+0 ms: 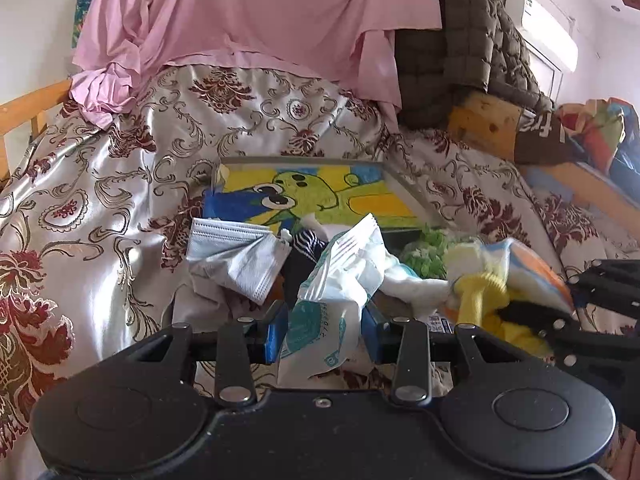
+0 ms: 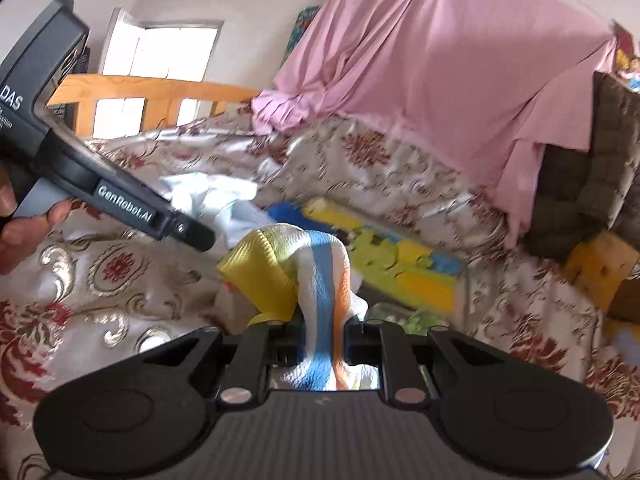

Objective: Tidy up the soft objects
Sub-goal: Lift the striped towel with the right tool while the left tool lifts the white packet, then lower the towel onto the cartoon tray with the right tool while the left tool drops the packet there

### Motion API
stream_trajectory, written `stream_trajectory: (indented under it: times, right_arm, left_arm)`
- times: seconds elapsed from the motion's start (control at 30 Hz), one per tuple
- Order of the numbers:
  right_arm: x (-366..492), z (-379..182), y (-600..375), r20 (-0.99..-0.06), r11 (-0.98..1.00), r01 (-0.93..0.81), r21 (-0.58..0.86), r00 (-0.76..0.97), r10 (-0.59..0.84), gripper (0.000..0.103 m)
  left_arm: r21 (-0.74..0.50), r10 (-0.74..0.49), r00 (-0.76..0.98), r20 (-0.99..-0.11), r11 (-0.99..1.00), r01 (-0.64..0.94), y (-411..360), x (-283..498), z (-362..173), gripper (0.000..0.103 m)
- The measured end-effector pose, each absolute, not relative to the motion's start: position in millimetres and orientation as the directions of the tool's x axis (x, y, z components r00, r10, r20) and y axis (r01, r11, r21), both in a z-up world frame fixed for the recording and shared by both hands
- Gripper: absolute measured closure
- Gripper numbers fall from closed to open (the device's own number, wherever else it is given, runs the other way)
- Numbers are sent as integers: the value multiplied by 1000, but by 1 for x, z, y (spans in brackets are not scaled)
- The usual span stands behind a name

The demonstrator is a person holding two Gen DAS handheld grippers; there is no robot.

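My left gripper is shut on a white and teal plastic packet, which is lifted above the bedspread. In the right wrist view, my right gripper is shut on a sock with white, blue and orange stripes and a yellow cuff. The same sock shows at the right of the left wrist view, pinched by the right gripper. A grey face mask, a dark striped sock and a green item lie in a pile in front of a box with a cartoon picture.
A floral satin bedspread covers the bed. Pink cloth and a brown quilted cover hang behind it. A wooden bed rail runs at the left. A hand holds the left gripper's body.
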State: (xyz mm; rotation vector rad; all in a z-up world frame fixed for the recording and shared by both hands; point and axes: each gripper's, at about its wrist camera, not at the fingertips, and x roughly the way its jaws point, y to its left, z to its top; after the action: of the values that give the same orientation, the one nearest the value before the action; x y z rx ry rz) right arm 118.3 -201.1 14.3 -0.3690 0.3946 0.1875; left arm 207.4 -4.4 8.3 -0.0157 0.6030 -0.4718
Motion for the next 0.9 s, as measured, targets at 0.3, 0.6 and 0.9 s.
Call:
stream_trajectory:
  times: [0.3, 0.6, 0.9]
  right_arm:
    - [141, 30, -224, -314, 947, -146, -285, 948, 52, 85]
    - [240, 38, -251, -274, 972, -134, -191, 958, 78, 85]
    - [330, 30, -285, -305, 991, -126, -54, 947, 104, 84]
  left_arm:
    - [-156, -425, 758, -495, 902, 403, -4, 221, 17, 61]
    - [-154, -405, 792, -457, 913, 378, -20, 292, 32, 61]
    - [-212, -405, 772, -489, 914, 345, -45, 406, 18, 60]
